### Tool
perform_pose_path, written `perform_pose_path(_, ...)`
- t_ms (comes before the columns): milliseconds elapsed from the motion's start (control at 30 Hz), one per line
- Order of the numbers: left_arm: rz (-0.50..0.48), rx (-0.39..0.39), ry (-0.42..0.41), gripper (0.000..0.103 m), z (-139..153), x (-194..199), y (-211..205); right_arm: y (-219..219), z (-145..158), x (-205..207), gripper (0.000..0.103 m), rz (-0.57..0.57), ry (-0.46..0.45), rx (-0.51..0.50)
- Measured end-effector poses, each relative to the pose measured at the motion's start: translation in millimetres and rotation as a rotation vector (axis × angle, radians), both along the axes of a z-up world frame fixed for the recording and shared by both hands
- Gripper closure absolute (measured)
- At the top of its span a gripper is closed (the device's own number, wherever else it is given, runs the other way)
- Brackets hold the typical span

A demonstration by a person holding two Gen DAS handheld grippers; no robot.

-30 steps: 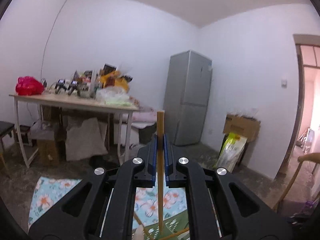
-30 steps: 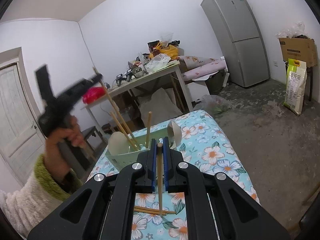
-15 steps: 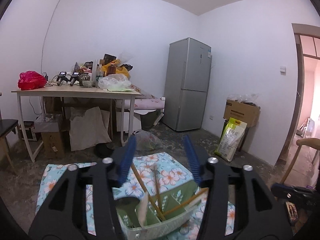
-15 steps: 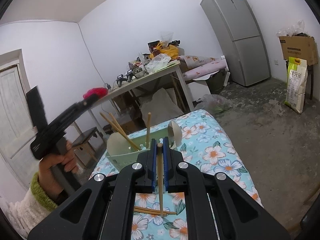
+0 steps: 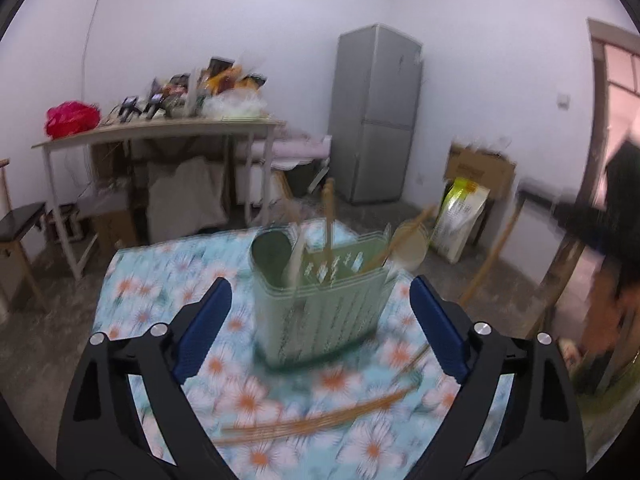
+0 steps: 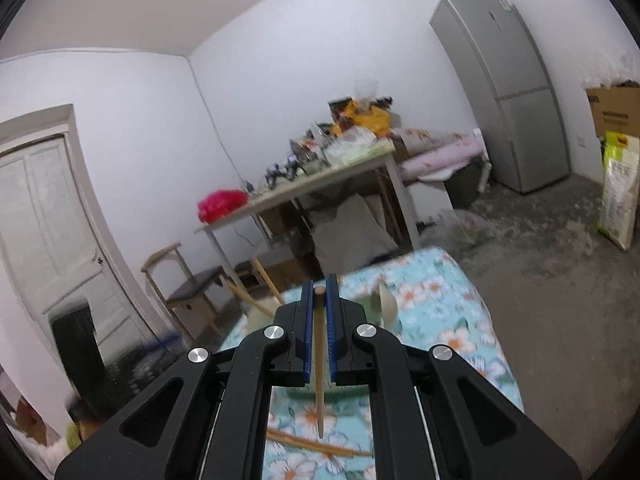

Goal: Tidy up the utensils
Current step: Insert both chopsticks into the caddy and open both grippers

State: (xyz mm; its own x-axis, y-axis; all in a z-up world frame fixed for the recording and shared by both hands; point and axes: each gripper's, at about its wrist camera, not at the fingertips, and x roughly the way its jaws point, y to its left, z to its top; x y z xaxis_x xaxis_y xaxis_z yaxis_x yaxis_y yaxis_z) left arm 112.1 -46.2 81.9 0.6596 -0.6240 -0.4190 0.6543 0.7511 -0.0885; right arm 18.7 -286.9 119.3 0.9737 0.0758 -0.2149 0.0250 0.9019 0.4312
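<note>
the left claw [image 5: 320,330], jaws opening and empty, faces loose light wooden chopsticks [image 5: 316,420] lying crosswise just below it on the floral cloth, before the pale green plastic utensil holder [image 5: 320,312]. the right claw [image 6: 319,340] clamps one upright wooden chopstick [image 6: 319,368]; the left looks nearer.

The utensil holder [image 5: 320,304] stands straight ahead of the left tongs [image 5: 320,332], whose jaws are opening with nothing between them. Loose chopsticks [image 5: 316,420] lie across the desk [image 5: 160,280] in front of it; the cloth to its left is bare.
</note>
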Motion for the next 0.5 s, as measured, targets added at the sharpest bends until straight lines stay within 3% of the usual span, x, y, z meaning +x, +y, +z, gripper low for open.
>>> perform_pose_path(133,0.067,0.050,0.060,0.014,-27.4,-4.2,13.9,-9.2,28.8,-5.1,0.097,0.016,-0.087,-0.008)
perform_pose_path(300,0.128,0.055,0.115,0.013,-48.7,-8.1,30.3,-20.7,66.3,-3.0,0.097,0.039,-0.205,-0.012)
perform_pose_path(500,0.159,0.044,0.127,0.011,-51.5,-11.7,33.0,-17.2,77.5,26.0,0.097,0.054,-0.226,-0.041)
